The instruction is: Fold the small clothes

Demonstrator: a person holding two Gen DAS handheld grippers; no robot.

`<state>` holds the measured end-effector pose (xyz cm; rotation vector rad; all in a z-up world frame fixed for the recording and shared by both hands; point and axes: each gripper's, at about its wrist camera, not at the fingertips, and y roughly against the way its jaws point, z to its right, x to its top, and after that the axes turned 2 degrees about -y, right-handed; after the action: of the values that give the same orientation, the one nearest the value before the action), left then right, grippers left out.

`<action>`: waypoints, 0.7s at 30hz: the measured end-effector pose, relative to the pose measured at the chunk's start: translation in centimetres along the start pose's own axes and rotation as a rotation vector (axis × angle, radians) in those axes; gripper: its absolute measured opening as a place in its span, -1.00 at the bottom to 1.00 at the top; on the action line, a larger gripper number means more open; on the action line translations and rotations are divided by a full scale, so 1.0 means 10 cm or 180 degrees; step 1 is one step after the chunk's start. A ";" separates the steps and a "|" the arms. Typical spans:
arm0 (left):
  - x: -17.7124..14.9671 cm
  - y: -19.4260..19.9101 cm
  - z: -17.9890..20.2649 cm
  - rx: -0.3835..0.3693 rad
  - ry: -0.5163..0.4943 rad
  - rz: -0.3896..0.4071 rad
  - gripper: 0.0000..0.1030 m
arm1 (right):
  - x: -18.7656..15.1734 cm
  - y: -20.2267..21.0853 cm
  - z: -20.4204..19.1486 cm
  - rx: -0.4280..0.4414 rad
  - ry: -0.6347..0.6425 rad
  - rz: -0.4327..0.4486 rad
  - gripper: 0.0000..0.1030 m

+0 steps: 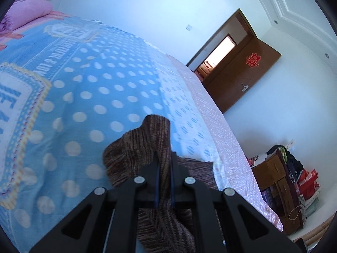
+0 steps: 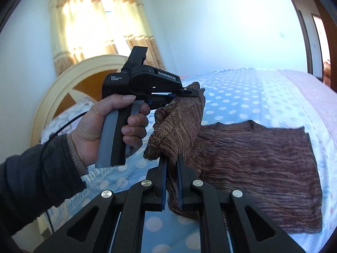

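A brown striped knit garment (image 2: 252, 164) lies on the blue polka-dot bedspread (image 2: 242, 97). Its left part is lifted off the bed. My right gripper (image 2: 171, 160) is shut on the lower edge of the lifted knit. My left gripper (image 2: 189, 90), held in a hand, is shut on the upper corner of the same fold. In the left wrist view my left gripper (image 1: 164, 158) pinches the brown knit (image 1: 139, 145), which bunches up above and hangs below the fingers.
The bedspread (image 1: 88, 97) has a pink dotted border (image 1: 221, 126) at the bed's edge. A pink pillow (image 1: 27, 12) lies at the head, by a cream headboard (image 2: 69, 84). A brown door (image 1: 242, 78) stands open; a cluttered wooden cabinet (image 1: 280, 179) stands by the wall.
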<state>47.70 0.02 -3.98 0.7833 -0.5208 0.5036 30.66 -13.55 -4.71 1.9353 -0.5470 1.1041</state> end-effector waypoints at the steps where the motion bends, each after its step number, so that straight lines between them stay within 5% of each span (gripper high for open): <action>1: 0.01 -0.05 0.07 0.0000 -0.0037 -0.0020 -0.85 | 0.00 0.05 0.08 -0.0004 -0.0068 0.0020 -0.85; 21: -0.23 -1.12 1.22 -0.0140 -0.0662 -0.0503 -0.85 | -0.37 0.74 1.40 -0.0179 -0.1169 -0.0023 -0.86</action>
<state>49.61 -16.58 -3.90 0.8319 -0.6543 0.2649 30.50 -29.36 -8.49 2.0995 -0.7586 0.7208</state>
